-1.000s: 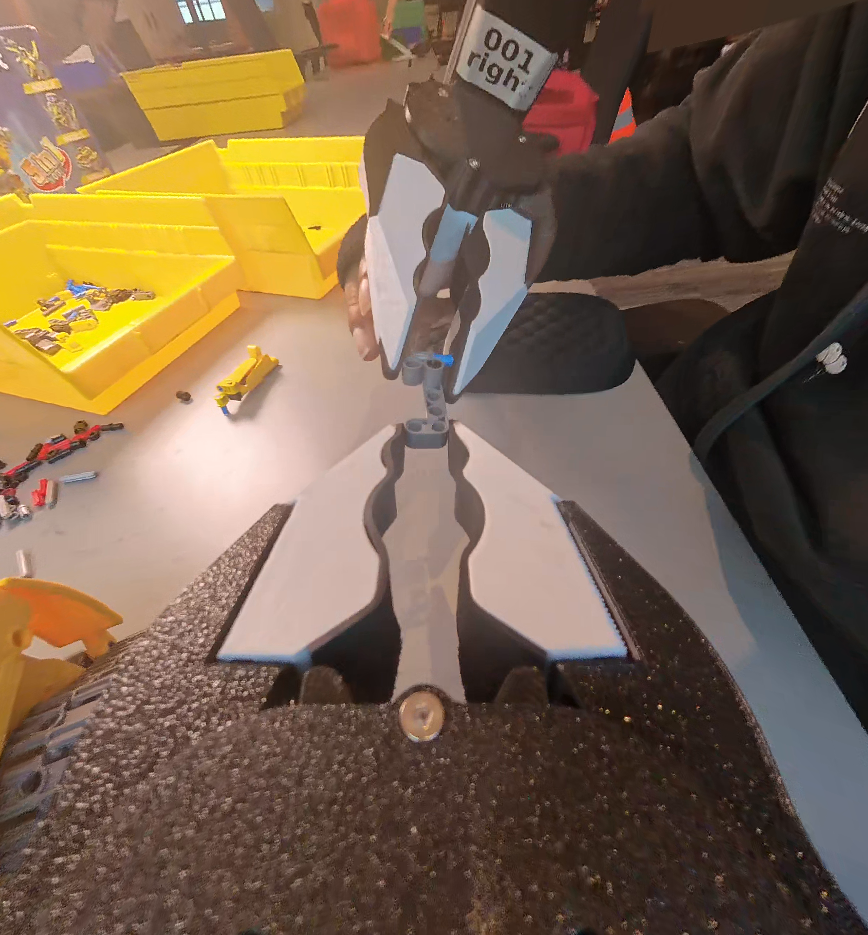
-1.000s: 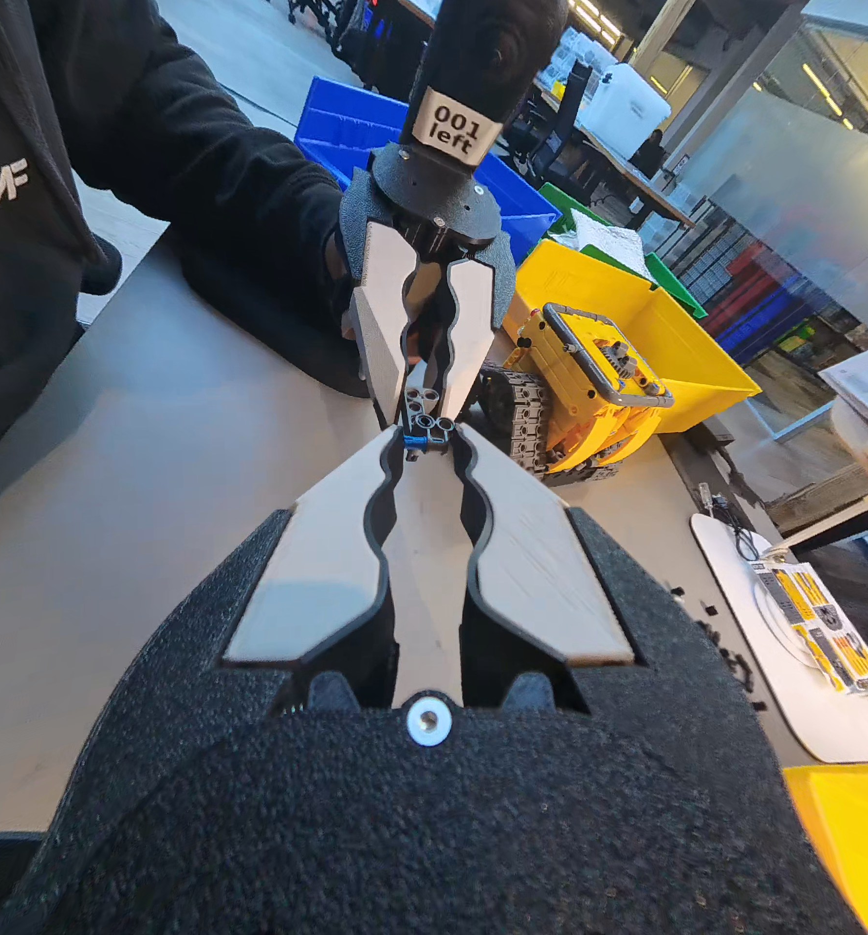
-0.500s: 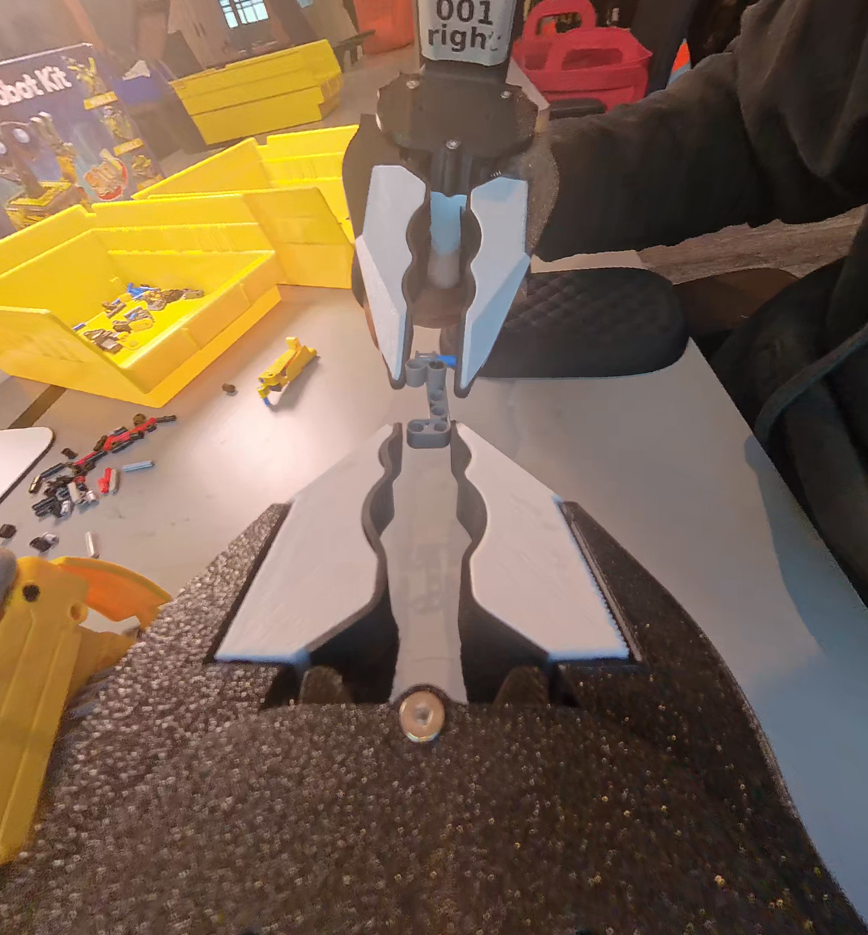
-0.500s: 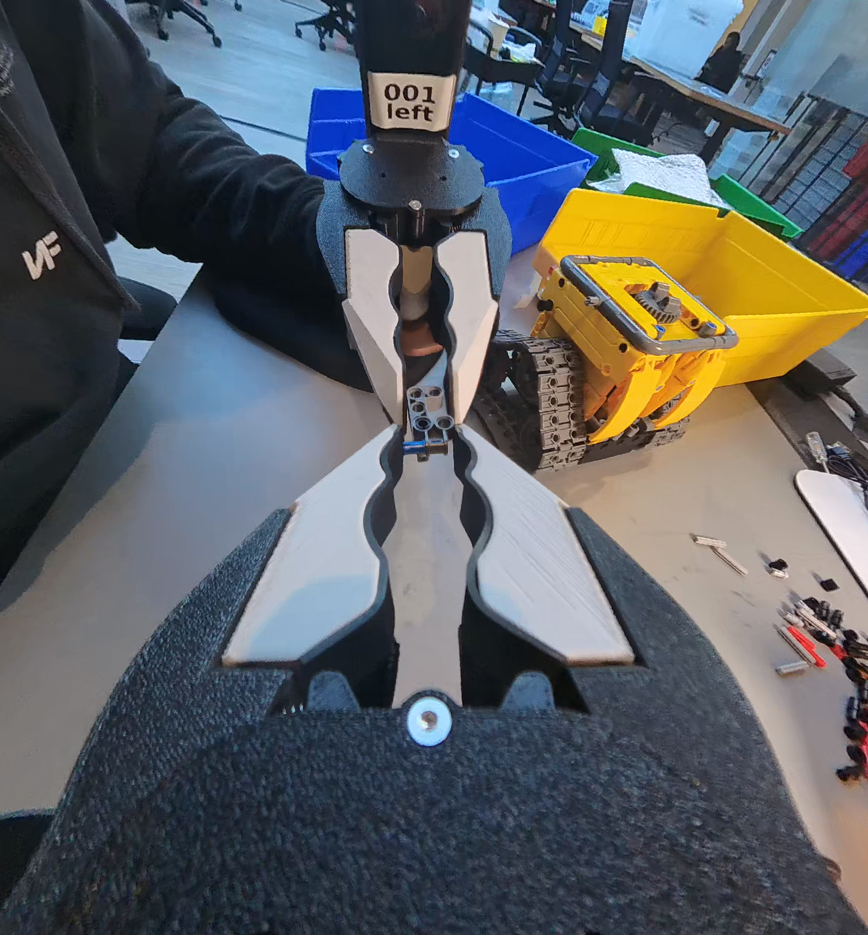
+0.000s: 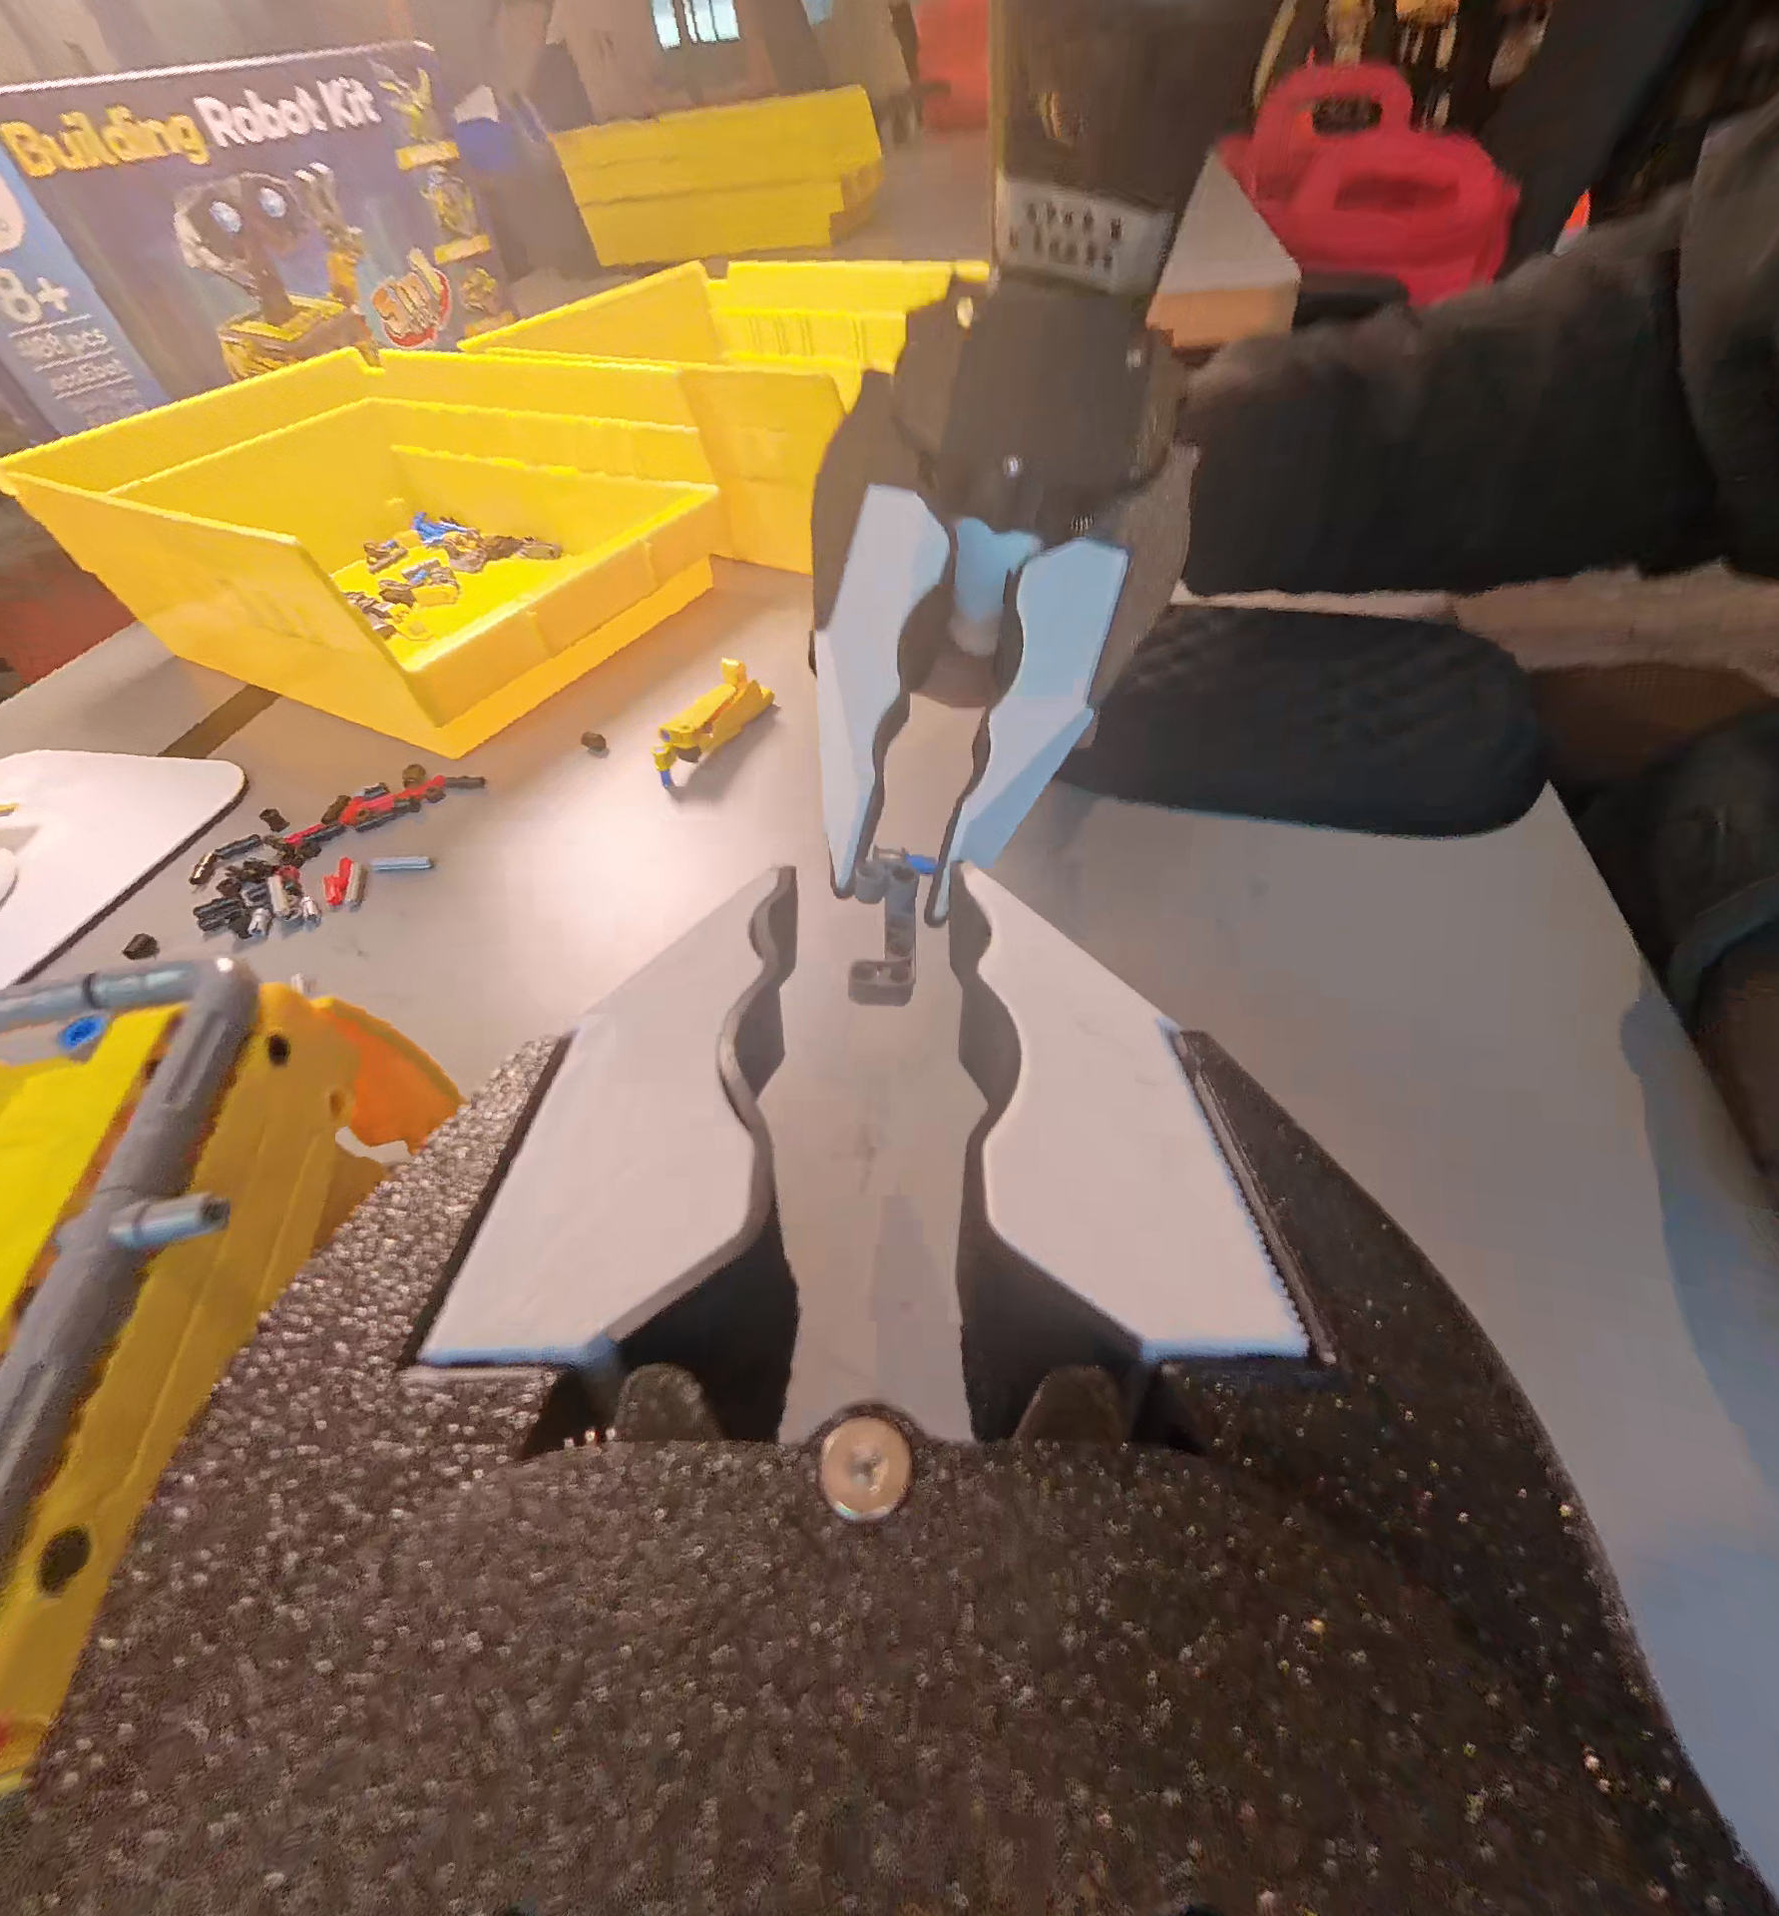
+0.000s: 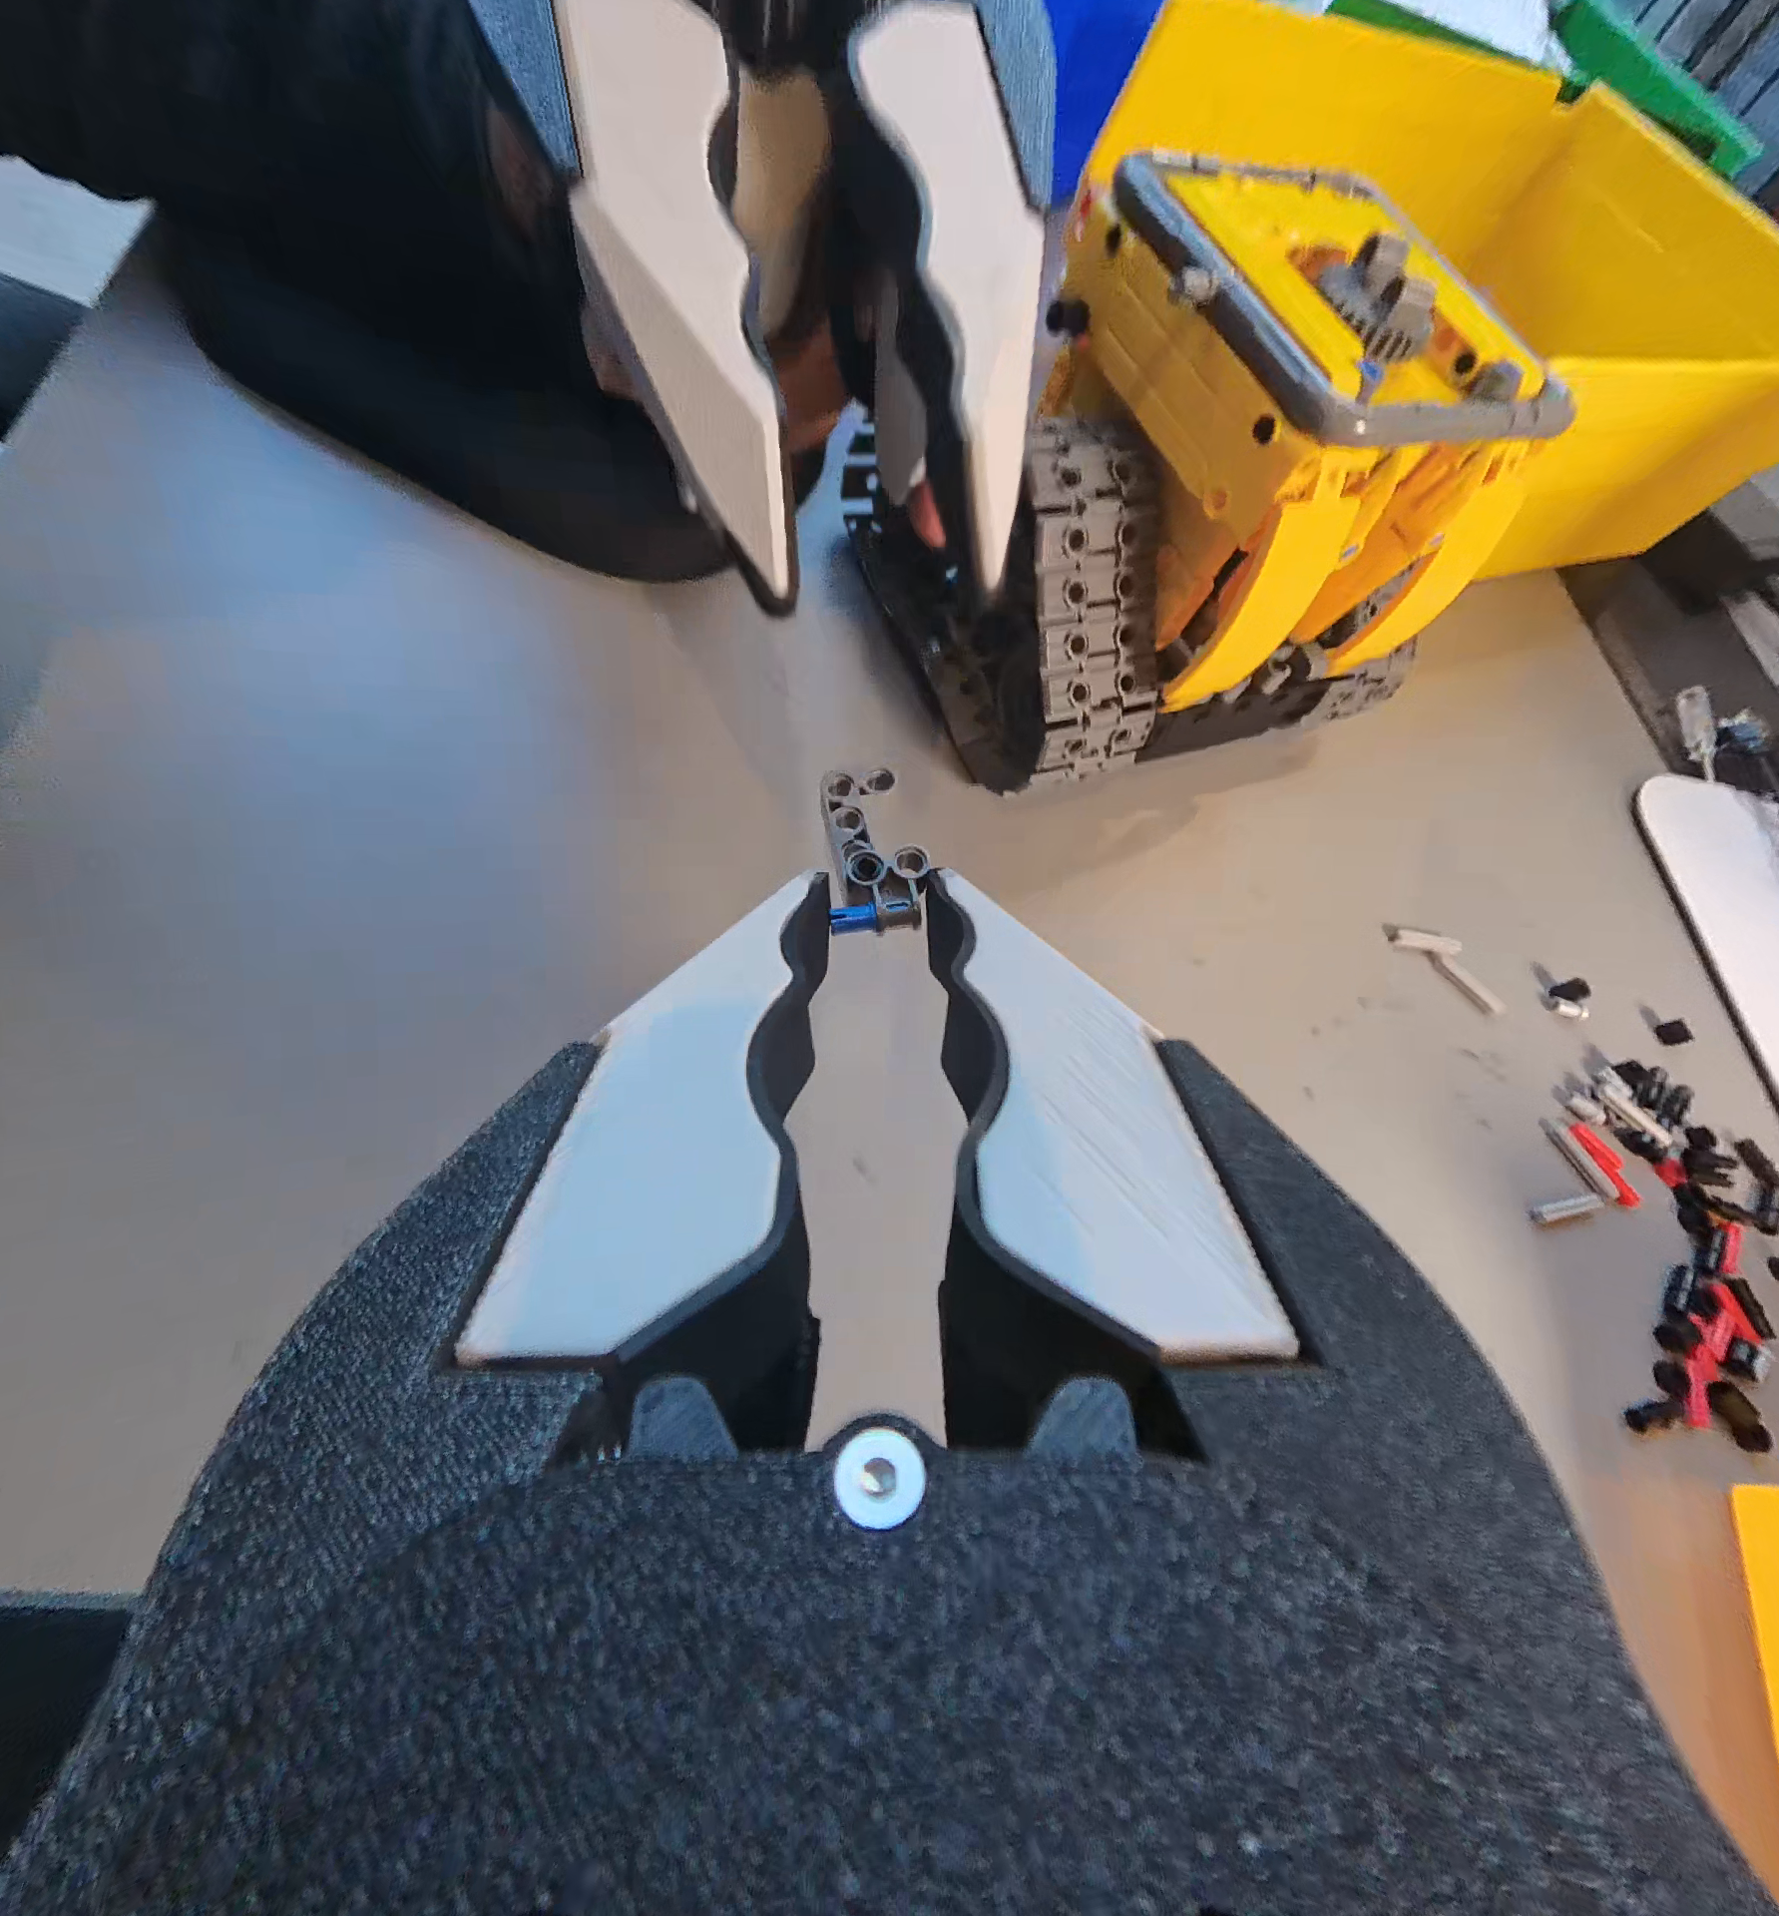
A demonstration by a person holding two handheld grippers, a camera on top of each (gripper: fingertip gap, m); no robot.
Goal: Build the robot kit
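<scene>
Yellow tracked model (image 6: 1268, 435) stood on grey table (image 6: 346, 829), yellow bin (image 5: 346, 539) w/ small parts behind; loose red/black pieces (image 6: 1683, 1244) scattered nearby, printed kit box (image 5: 211, 218) at back.

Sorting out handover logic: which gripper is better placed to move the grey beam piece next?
Right, most likely. The right gripper is shut on the grey beam piece at its blue-pin end. The left gripper is open, its fingers not touching the piece.
</scene>
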